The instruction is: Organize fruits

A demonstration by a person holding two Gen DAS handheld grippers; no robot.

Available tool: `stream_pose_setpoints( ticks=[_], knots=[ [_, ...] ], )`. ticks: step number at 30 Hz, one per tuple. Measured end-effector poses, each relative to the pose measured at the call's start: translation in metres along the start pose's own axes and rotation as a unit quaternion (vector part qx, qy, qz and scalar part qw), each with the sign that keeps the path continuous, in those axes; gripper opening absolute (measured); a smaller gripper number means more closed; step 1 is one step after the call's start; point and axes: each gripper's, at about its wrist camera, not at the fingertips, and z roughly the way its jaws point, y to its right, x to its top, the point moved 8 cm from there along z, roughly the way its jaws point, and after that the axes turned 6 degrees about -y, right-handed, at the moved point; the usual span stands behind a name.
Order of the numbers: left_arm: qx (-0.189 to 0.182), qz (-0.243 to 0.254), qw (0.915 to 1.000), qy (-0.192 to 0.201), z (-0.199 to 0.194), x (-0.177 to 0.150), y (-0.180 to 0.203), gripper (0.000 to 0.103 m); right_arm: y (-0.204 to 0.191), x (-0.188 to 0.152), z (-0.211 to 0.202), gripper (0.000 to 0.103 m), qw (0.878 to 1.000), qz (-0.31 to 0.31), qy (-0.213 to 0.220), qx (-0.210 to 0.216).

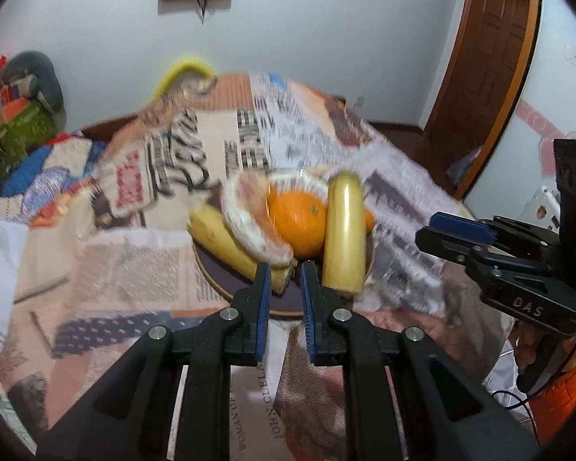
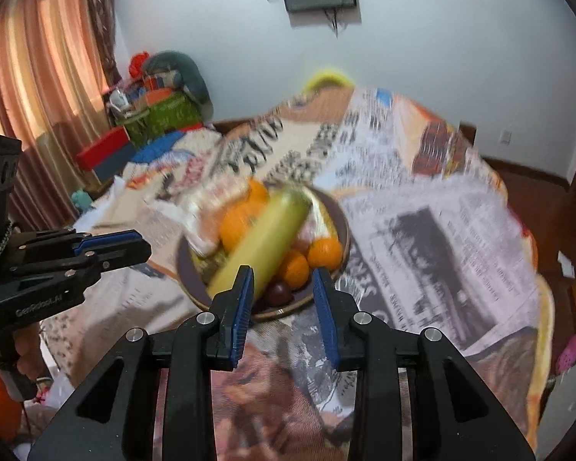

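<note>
Blurred frames: round dark shallow bowl [image 1: 226,288] on newspaper-print tablecloth [image 1: 142,261], piled with large round orange [image 1: 297,221], pale yellow-green banana [image 1: 343,230], second yellow banana [image 1: 226,240], net-wrapped pinkish fruit [image 1: 249,223]. Left black gripper with blue pads [image 1: 284,288] parted narrowly, empty, tips just before bowl's near rim. Right black gripper with blue pads [image 2: 284,292] spread wider, empty, over bowl's near edge beside pale banana's end, small oranges [image 2: 324,251] and dark round fruit [image 2: 278,292].

The left gripper [image 1: 282,269] and right gripper [image 2: 284,274] each hover with 2 fingers parted, holding nothing.
</note>
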Motion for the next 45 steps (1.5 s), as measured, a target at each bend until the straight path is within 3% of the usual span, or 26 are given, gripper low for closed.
stream_pose_setpoints(
  ticks=[7,12,14,15,19,21,24,26,29,45],
  knots=[
    [0.019,0.012,0.9947,0.1,-0.086,0.024,0.013,0.014,-0.027,0.03,-0.085,0.029,0.994,-0.016,0.105,-0.008],
    [0.022,0.015,0.9858,0.166,-0.146,0.032,0.025,0.014,-0.05,0.039,-0.136,0.042,0.986,-0.022,0.167,-0.004],
    [0.026,0.021,0.9819,0.186,-0.165,0.031,0.03,0.022,-0.058,0.039,-0.156,0.047,0.981,-0.023,0.192,-0.006],
    [0.03,0.023,0.9791,0.2,-0.177,0.031,0.033,0.026,-0.061,0.038,-0.162,0.055,0.979,-0.022,0.201,-0.008],
    [0.049,0.03,0.9686,0.242,-0.209,0.025,0.04,0.058,-0.067,0.036,-0.187,0.072,0.971,-0.012,0.239,-0.022],
    [0.055,0.032,0.9644,0.257,-0.222,0.022,0.042,0.066,-0.07,0.035,-0.193,0.078,0.969,-0.009,0.246,-0.025],
    [0.061,0.035,0.9607,0.269,-0.235,0.017,0.044,0.076,-0.072,0.034,-0.196,0.09,0.965,-0.005,0.258,-0.039],
    [0.064,0.033,0.9583,0.277,-0.241,0.015,0.045,0.091,-0.073,0.035,-0.198,0.094,0.963,-0.005,0.265,-0.047],
    [0.064,0.027,0.9557,0.286,-0.248,0.011,0.043,0.095,-0.076,0.036,-0.198,0.103,0.961,-0.005,0.271,-0.057],
    [0.067,0.025,0.9526,0.296,-0.256,0.004,0.044,0.1,-0.083,0.027,-0.205,0.103,0.958,-0.013,0.277,-0.068]
  ],
)
